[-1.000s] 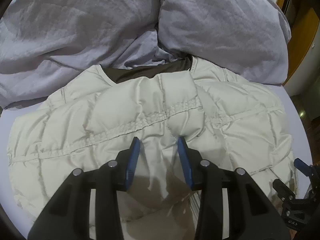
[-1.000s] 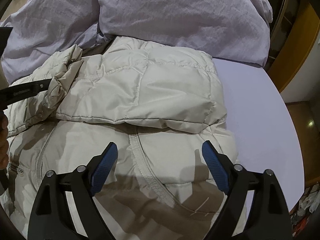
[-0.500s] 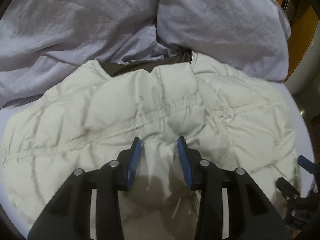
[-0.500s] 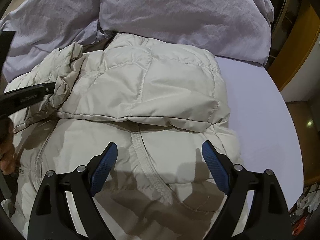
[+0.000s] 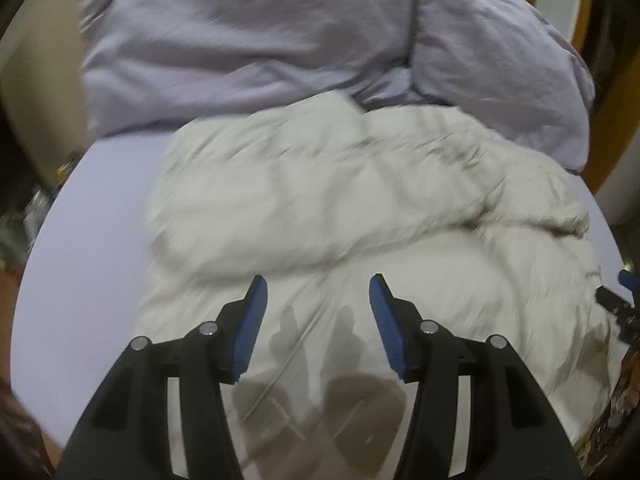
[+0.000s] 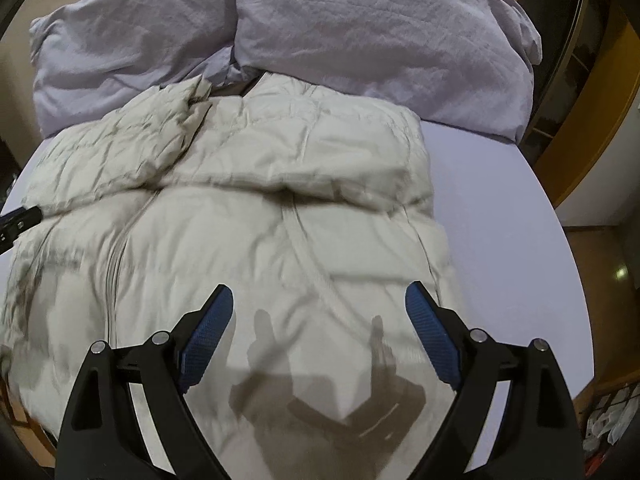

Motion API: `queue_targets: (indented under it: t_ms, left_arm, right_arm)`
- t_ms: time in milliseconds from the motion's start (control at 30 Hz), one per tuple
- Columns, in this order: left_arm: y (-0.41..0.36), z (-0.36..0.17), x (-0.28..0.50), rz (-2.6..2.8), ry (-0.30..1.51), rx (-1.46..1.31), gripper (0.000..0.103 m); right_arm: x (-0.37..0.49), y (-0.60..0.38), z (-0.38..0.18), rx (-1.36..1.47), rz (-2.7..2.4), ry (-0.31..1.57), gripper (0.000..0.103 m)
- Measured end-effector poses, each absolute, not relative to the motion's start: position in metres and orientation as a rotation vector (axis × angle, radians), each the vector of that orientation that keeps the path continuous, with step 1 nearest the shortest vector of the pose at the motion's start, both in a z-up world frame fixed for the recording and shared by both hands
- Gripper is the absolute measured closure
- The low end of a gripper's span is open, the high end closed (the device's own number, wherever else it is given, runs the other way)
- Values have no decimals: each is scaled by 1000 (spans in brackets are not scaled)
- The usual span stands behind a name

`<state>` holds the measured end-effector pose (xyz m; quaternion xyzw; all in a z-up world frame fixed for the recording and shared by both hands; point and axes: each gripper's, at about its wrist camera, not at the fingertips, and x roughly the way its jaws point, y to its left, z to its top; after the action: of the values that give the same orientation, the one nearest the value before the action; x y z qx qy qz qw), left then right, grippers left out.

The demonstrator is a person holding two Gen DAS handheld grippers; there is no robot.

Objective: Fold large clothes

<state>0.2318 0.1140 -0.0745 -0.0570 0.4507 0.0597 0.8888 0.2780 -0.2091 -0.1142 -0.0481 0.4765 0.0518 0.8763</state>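
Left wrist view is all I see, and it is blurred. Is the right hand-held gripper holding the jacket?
Observer: No. The right hand-held gripper is open over the jacket, with nothing between its fingers.
Operator: Is the jacket's right edge tidy?
Observer: Yes, it is a fairly straight fold, with bare sheet beside it.
Operator: And the collar?
Observer: A dark strip of lining shows there, beside a crumpled sleeve.
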Motion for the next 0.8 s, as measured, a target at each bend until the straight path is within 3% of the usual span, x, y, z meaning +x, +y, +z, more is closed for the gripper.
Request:
queue_targets:
  t_ms: [433,633,800]
  left_arm:
    - [170,-101,81,303,968,-235,49]
    - [181,-116,55,331,980,-290,44]
    - [187,-126,51,324,983,-362,43]
  right_arm:
    - [210,-285,-140,6,90,1083,13]
    - [204,-314,-160,115,97,1151,14]
    - [204,-322,-174,204,140,1179,21]
